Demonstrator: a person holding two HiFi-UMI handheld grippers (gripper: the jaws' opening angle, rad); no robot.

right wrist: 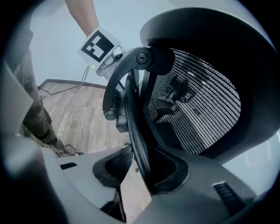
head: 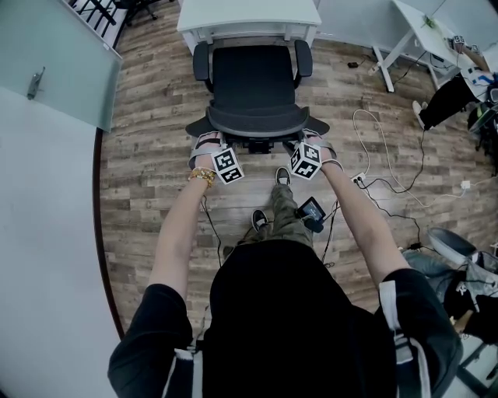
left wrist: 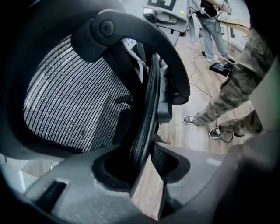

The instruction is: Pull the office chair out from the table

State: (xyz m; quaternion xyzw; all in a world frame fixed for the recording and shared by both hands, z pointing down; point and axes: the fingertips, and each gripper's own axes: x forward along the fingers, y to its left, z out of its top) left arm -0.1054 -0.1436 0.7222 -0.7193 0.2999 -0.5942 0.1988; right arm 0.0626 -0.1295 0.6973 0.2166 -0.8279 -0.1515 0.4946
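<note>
A black office chair (head: 253,78) faces the white table (head: 249,17), with its seat front just under the table's edge. The curved backrest (head: 257,120) is nearest me. My left gripper (head: 210,141) is at the backrest's left end and my right gripper (head: 313,141) at its right end. In the left gripper view the mesh back (left wrist: 70,100) fills the left, and the left gripper (left wrist: 146,159) is shut on the backrest's thin rim (left wrist: 146,118). In the right gripper view the right gripper (right wrist: 140,168) likewise clamps the rim (right wrist: 136,135), beside the mesh (right wrist: 197,105).
A frosted glass panel (head: 54,62) stands at the left. Cables (head: 381,155) and a power strip lie on the wood floor to the right, and a black device (head: 313,211) lies by my feet. A second white table (head: 420,31) and a seated person (head: 451,97) are at the far right.
</note>
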